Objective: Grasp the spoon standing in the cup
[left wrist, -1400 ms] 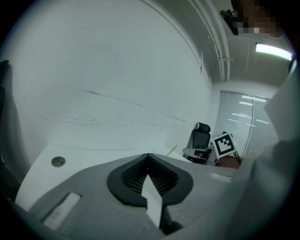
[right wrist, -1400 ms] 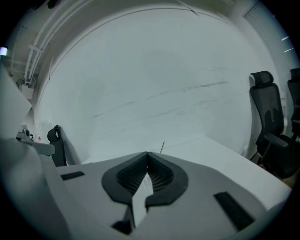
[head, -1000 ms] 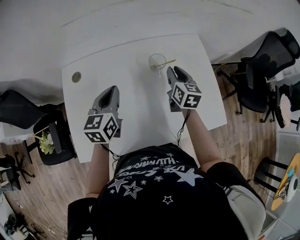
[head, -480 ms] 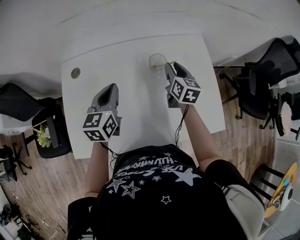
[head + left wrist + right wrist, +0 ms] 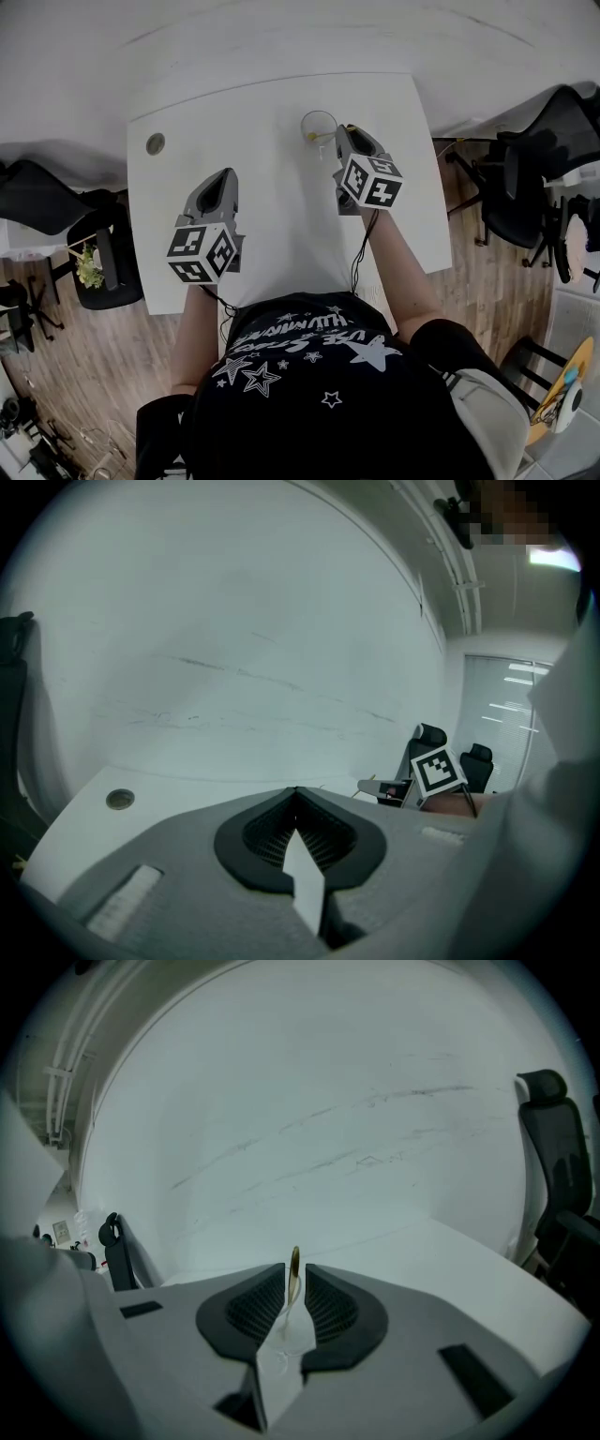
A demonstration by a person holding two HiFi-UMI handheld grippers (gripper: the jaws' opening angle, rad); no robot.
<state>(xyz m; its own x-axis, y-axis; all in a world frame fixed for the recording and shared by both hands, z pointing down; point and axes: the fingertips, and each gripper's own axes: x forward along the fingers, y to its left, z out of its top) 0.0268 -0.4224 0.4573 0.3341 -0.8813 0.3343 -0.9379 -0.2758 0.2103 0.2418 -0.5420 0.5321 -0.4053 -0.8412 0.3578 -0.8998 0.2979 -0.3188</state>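
Black star-printed shirt [image 5: 309, 375] in the foreground, I lean over a white counter [image 5: 281, 244] with a claw in each hand. My left claw [image 5: 226, 180] is held over the counter's near-left part, well apart from the work. Its jaws are pressed together at the tips and nothing sits between them.

My right claw [image 5: 342, 132] reaches farther across, its tips just beside the right side of a clear cup [image 5: 319, 112]. The cup stands near the counter's far edge, roughly midway along it. The spoon [image 5: 294, 1274] stands in the cup, and its gold-coloured handle leans out toward my right claw. In the right gripper view the handle rises upright between the two ribbed black pads [image 5: 258, 1309], close to their tips. The jaws have just been closing on it and now stand narrow. A thin gap shows on the handle's right side, so the pads flank the spoon without pinching it.

Farther off, a round metal cap [image 5: 156, 143] is set into the counter's far-left corner, well apart from the cup. A plain white wall [image 5: 309, 1101] rises just beyond the counter's far edge. Black office chairs [image 5: 539, 131] stand on a wooden floor [image 5: 487, 281] to the right, and another dark chair sits to the left of the counter.
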